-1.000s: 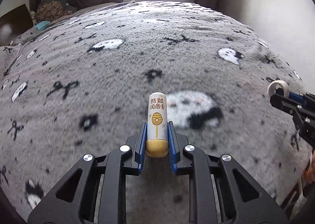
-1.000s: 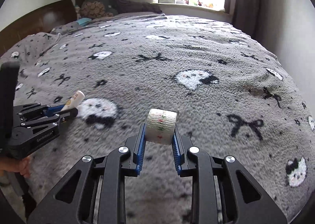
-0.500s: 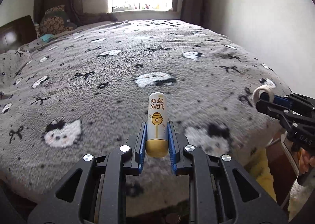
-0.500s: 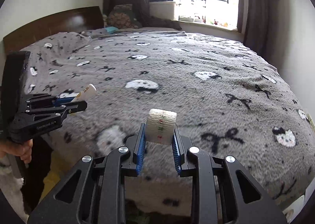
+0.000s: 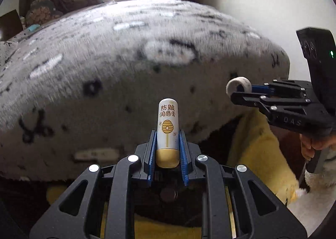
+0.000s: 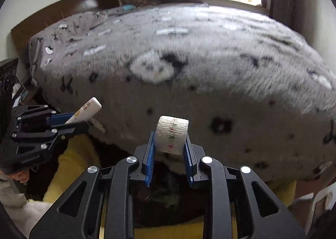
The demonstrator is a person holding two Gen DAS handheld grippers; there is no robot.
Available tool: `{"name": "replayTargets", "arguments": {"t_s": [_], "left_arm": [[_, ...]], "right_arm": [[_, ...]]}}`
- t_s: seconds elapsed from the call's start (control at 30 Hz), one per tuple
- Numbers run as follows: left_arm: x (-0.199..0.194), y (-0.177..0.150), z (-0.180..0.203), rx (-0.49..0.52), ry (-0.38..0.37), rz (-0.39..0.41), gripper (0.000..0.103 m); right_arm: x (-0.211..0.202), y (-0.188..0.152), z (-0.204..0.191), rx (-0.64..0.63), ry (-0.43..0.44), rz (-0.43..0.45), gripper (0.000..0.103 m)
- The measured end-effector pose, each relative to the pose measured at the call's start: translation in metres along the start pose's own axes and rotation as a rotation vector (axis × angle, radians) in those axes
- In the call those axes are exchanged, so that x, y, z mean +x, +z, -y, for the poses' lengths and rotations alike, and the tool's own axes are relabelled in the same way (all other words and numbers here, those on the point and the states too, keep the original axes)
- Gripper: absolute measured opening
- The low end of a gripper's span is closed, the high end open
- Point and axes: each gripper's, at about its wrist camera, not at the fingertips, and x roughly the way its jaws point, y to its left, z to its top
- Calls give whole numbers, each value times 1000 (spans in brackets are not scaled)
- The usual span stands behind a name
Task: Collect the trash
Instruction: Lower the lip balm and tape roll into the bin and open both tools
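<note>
While half a second ago both cameras looked across the top of the bed, they now sit lower and past its foot, the blanket (image 5: 130, 67) rising at 12 o'clock and smeared by motion blur. The left gripper (image 5: 167, 150) stays clamped on a lip balm tube (image 5: 168, 127) (white, with a beehive print and a yellow base), held upright between its blue pads (image 5: 152, 155). The right gripper (image 6: 169, 153) likewise keeps its fingers closed on a roll of white gauze tape (image 6: 171, 134), which stands out above the tips. From the left wrist view the right gripper shows at 3 o'clock, its roll level with the blanket's hanging edge; from the right wrist view the left gripper sits at 9 o'clock, the tube pointing toward the bed. Where the blanket's fringe ends, a dark opening rimmed in yellow (image 6: 71, 167) lies directly under both grippers at 6 o'clock. Neither held item touches the blanket, and clear air separates the two tools.
</note>
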Motion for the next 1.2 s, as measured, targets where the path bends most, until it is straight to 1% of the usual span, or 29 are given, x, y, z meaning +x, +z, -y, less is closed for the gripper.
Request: {"name": "replayTargets", "arguments": {"t_s": [0.07,0.2,0.3,0.43,0.57,0.7,0.8,0.9,1.1,1.13,1.17,1.2], "left_arm": [[12,-12,0,-17,-20,-46,19],[44,-40,-5,-63,-29,-148,19],[70,-59,-12,-102,-31,-224,19],[97,-75,-23,-145,-34,-306,19],[115,-79,-31,-175,-42,-346,19],[128,-84,-38,-202,-36,-383,19],[135,-90,-37,-217,-60,-407,19],[144,-93,-35,-210,-77,-431,19],[150,-94,-37,-208,-79,-450,19],[149,-95,-32,-209,-77,-449,23],[148,-96,-31,-210,-75,-445,34],[146,-95,-31,-207,-65,-437,39]], "right_arm": [[10,-11,-2,13,2,-36,26],[34,-31,-4,41,3,-111,26],[54,-42,-6,35,-19,-163,26],[81,-55,-8,43,-31,-229,26],[101,-66,-12,56,-10,-287,26],[112,-73,-11,66,-14,-323,26],[114,-77,-9,86,-11,-336,26],[116,-78,-5,99,-3,-349,26],[124,-79,-13,83,6,-366,26],[125,-79,-15,83,5,-368,28],[125,-79,-15,83,1,-368,35],[125,-78,-14,85,-1,-367,39]]}}
